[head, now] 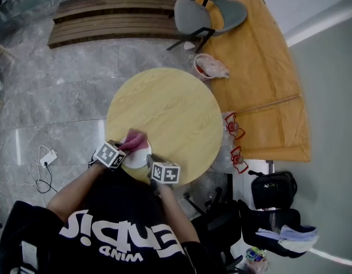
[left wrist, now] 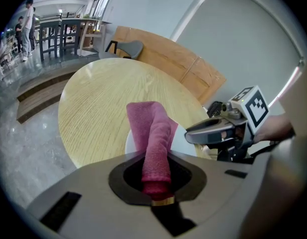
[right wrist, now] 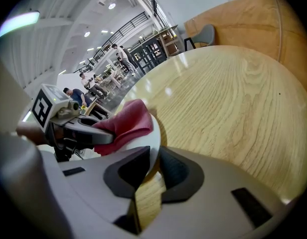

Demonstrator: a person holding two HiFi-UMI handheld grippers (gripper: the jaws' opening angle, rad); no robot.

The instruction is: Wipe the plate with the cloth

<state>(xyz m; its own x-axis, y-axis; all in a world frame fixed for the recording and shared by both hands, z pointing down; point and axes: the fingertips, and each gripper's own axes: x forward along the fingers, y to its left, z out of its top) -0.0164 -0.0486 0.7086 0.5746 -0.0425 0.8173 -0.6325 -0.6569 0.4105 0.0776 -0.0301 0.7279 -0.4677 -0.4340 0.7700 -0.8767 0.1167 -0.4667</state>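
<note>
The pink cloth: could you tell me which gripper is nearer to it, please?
Left. The left gripper is shut on the pink cloth; the right gripper is beside it, clamping the rim of the white plate.

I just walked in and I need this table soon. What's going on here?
A person stands at the round wooden table with a gripper in each hand. The left gripper is shut on a pink cloth, and the cloth's free end lies over a white plate at the table's near edge. The right gripper is clamped on the plate's rim, apparently to steady it. Wiping looks to be under way or about to begin.
</note>
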